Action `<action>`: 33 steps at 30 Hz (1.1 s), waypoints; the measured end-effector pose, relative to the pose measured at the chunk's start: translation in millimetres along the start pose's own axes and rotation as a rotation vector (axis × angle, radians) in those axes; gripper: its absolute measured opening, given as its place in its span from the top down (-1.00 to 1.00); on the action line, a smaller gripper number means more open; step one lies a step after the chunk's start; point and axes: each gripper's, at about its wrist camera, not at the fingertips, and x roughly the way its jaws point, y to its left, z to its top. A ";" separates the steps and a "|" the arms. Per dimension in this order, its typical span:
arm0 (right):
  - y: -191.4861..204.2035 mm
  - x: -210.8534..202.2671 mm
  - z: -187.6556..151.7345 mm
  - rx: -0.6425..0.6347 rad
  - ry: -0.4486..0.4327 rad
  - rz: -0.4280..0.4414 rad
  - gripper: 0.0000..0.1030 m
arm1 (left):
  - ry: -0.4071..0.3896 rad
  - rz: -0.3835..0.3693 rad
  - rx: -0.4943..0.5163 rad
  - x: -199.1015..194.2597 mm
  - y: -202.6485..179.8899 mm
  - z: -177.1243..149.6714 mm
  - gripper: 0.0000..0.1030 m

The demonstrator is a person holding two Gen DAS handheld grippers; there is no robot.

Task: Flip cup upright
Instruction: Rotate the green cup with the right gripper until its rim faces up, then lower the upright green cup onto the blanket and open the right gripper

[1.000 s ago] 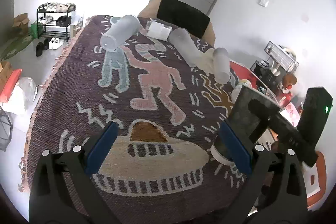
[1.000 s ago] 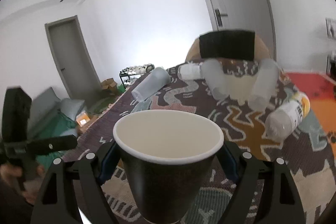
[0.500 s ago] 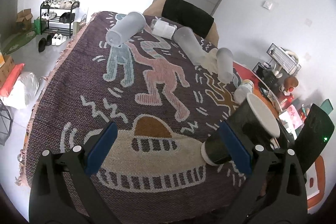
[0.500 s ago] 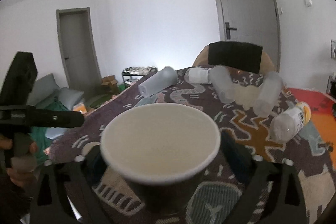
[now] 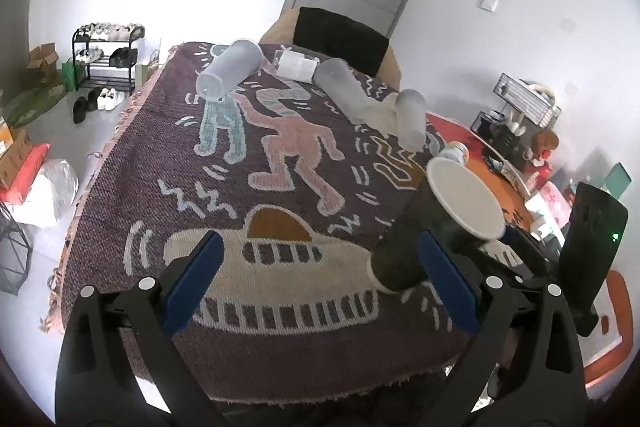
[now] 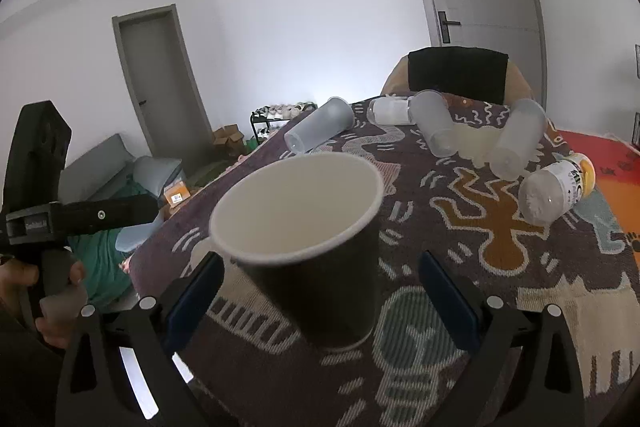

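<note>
Late in the flip, by the look of it. Finds the cup [image 6: 304,211] mouth-up but leaning, with its foot on the blanket [image 5: 152,147] at the right end of the woven saucer [image 5: 280,267] and its rim tipped back toward the right gripper [image 6: 320,283]. Shows that gripper spread wide, with a blue pad to either side of the cup and a gap at both, so clamping nothing. Cannot tell whether the rim rests on some part of the tool behind it. Shows the left gripper [image 5: 320,267] likewise splayed and empty, hanging over the near half of the saucer, left of the cup and apart from it.

Judged from the lean, not yet settled upright. Calls next for standing the cup flat on its full base, either by closing the right pads gently on the wall and rocking it away from the tool, or by nudging the rim forward. Needs a light touch: easy to dent thin paper, easy to topple on soft cloth. Better then to draw the right gripper straight back without brushing the rim. No need to touch the frosted tumblers [image 5: 230,75] or the bottle [image 6: 556,187], lying on their sides beyond the saucer and well apart from the cup.
</note>
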 end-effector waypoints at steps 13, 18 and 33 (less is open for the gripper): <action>12.2 -66.6 -24.6 0.046 -0.027 -0.041 -0.85 | -0.081 0.007 0.161 -34.3 -40.7 -36.2 -0.89; 11.9 -88.2 -27.2 0.147 0.029 -0.066 -0.85 | -0.131 0.014 0.210 -55.0 -52.8 -44.5 -0.89; 20.6 -133.6 -38.0 0.099 -0.088 -0.241 -0.85 | -0.216 0.071 0.206 -91.5 -54.6 -50.2 -0.89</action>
